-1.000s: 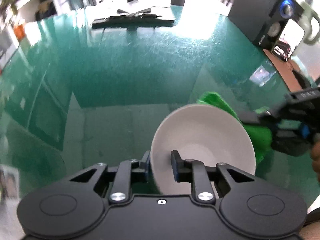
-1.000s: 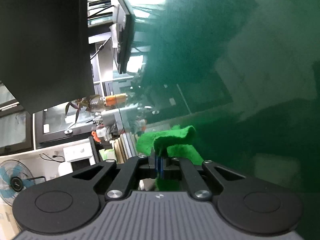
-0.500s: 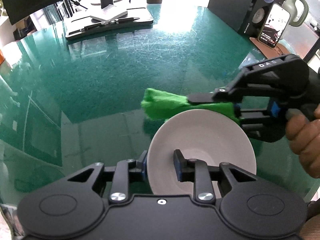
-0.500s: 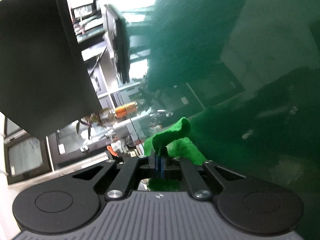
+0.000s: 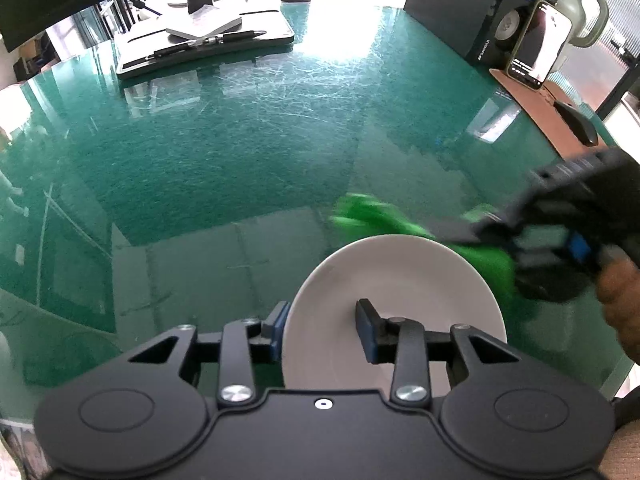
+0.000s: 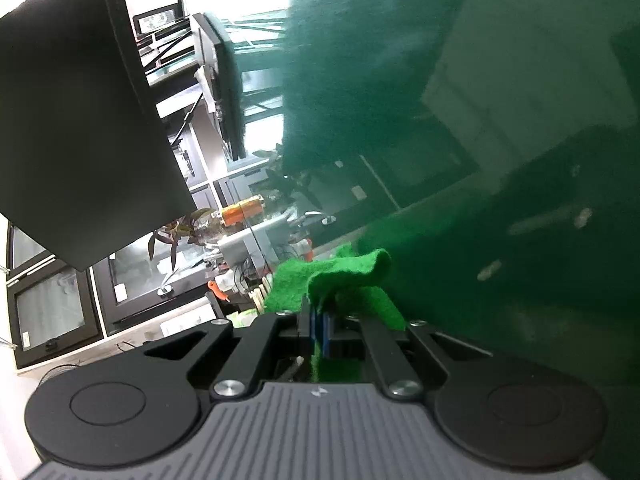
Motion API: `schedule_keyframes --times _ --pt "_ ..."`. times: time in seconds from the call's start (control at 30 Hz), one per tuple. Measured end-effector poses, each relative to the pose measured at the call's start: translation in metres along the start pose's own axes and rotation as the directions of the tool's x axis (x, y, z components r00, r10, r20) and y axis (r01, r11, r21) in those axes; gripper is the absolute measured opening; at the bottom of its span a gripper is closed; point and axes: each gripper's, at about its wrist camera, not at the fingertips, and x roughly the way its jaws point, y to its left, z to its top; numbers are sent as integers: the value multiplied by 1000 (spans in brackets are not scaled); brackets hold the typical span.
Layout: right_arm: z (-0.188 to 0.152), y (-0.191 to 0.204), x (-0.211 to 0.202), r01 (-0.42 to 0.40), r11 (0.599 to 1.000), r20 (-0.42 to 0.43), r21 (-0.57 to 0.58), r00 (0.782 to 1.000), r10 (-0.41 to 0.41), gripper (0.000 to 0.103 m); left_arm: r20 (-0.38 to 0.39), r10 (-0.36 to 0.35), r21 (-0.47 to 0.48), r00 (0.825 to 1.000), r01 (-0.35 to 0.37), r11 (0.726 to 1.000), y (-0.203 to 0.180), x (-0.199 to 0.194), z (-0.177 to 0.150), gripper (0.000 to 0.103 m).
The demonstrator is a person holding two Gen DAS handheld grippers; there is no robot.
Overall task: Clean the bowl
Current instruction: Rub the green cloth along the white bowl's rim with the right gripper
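Observation:
A white bowl (image 5: 400, 280) rests near the front of the green glass table (image 5: 240, 140). My left gripper (image 5: 323, 326) straddles its near-left rim and its jaws are opening. One finger (image 5: 278, 330) is outside the wall. The other finger (image 5: 366, 320) stands well inside, off the wall. My right gripper (image 5: 460, 236), blurred by motion, reaches in from the right over the bowl's far rim, shut on a green cloth (image 5: 372, 216). In the right wrist view the cloth (image 6: 340, 276) is pinched and folds over the right gripper (image 6: 319, 320).
A black speaker (image 5: 492, 12), a phone (image 5: 540, 44) and a kettle (image 5: 580, 4) stand at the far right. A mouse (image 5: 576, 122) lies on a brown mat (image 5: 536, 108). A tray with a book and pen (image 5: 204, 44) sits at the back left. A hand (image 5: 620, 292) holds the right gripper.
The left jaws have spread apart around the bowl's rim. The right gripper swept the cloth leftward along the bowl's far rim, then drew it back to the right.

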Motion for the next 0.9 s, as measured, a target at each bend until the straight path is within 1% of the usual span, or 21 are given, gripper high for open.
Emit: schedule_keyframes --times 0.1,0.17,0.23,0.3,0.4,0.47,0.57,0.63,0.8,0.9 --pt "5 9 28 17 999 -30 -36 999 -19 4 -1 3 -7 1000 -3 1000 -1 0 1 36" --pt "4 11 30 24 998 -30 -54 999 -25 4 -3 1 -10 1000 -1 1000 -1 0 1 37" --pt "2 11 22 19 998 -26 -60 999 -21 4 -4 -5 -7 1000 5 1000 -1 0 1 38" --pt "-2 5 -4 18 998 -8 -61 1000 -18 4 -6 -15 0 1000 15 1000 -2 1 0 39" --pt "-10 -8 -30 37 999 -5 -30 999 -37 4 -5 -16 8 1000 16 1000 -3 1 0 39" --pt "-14 -14 -38 44 999 -6 -14 999 -44 4 -5 -19 11 1000 19 1000 -3 1 0 40" --pt "-13 -14 -30 26 1000 7 -3 1000 -26 4 -5 -13 12 1000 13 1000 -5 2 0 41" --pt "-7 -9 -17 10 1000 9 -11 1000 -10 4 -6 -9 11 1000 9 1000 -6 2 0 41" --pt "4 6 21 15 999 -28 -38 999 -16 4 -8 -1 7 1000 1 1000 -7 1 0 43" --pt "3 6 15 3 999 -22 -33 1000 -4 4 -8 -1 4 1000 1 1000 -8 1 0 44"
